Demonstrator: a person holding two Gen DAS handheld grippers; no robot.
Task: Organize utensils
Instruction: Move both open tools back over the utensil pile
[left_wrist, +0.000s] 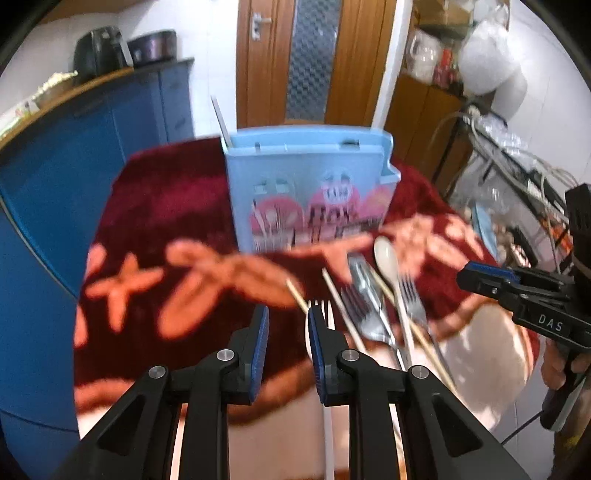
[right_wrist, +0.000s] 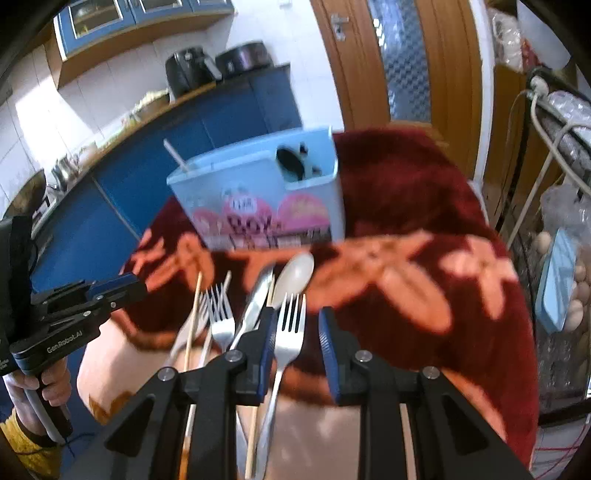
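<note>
A light-blue utensil box (left_wrist: 310, 192) (right_wrist: 258, 192) stands upright on the dark red flowered tablecloth (left_wrist: 166, 206) (right_wrist: 406, 184), with one thin stick (left_wrist: 221, 118) poking out of its left end. In front of it lies a loose pile: a beige spoon (left_wrist: 386, 254) (right_wrist: 295, 273), a metal spoon (right_wrist: 260, 291), forks (left_wrist: 412, 299) (right_wrist: 291, 325) and chopsticks (left_wrist: 343, 306) (right_wrist: 194, 314). My left gripper (left_wrist: 286, 332) hovers left of the pile, open, with only cloth between its fingers. My right gripper (right_wrist: 297, 328) hangs open above a fork, not touching it.
Blue kitchen cabinets (left_wrist: 74, 147) run along the left behind the table, and a wooden door (left_wrist: 314, 55) is straight ahead. A wire rack with eggs and bags (right_wrist: 561, 258) stands close on the right. A person's hand (right_wrist: 48, 384) holds the left gripper's handle.
</note>
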